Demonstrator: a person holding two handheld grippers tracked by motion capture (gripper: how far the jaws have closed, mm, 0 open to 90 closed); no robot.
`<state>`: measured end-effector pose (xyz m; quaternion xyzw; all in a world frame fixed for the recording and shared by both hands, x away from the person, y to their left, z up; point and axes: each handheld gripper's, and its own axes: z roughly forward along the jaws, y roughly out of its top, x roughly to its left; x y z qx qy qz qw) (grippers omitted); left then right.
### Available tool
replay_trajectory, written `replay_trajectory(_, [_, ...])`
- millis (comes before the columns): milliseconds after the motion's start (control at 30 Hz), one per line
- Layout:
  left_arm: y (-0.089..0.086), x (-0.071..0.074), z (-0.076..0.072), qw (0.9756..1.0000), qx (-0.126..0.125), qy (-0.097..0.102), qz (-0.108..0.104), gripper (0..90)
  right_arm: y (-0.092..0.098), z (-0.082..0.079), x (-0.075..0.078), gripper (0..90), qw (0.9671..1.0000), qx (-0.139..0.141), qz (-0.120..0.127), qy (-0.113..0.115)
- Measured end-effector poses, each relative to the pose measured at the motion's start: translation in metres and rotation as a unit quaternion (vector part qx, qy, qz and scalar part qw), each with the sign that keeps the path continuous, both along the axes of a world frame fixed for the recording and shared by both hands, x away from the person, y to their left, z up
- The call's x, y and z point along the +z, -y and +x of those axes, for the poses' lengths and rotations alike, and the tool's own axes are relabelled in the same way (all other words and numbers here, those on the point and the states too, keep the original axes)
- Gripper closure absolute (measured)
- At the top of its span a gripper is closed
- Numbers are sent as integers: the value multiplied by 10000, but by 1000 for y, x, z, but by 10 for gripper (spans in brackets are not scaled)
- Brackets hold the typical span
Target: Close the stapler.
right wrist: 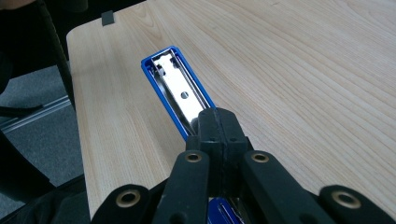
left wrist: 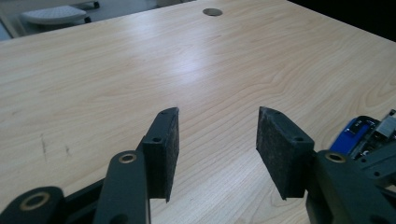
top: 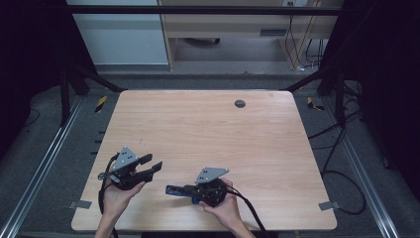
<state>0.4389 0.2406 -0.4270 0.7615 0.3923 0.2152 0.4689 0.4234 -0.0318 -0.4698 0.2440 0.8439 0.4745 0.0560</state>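
The blue stapler (top: 177,190) lies near the table's (top: 208,129) near edge, long axis running left-right, its right end clamped in the right gripper's (top: 194,189) closed jaws. The left gripper (top: 151,165) hovers just left of the stapler's free end, jaws apart and empty, the nearer hand to take it.

A blue stapler (right wrist: 173,88) with a silvery metal inside lies on the pale wood-grain table (top: 208,129).
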Motion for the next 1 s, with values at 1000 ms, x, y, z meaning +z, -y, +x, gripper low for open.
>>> replay_trajectory(1000, [-5,-33,-2,9979,423,118,471,479,15,-3,14,900,9998,-32,153,99])
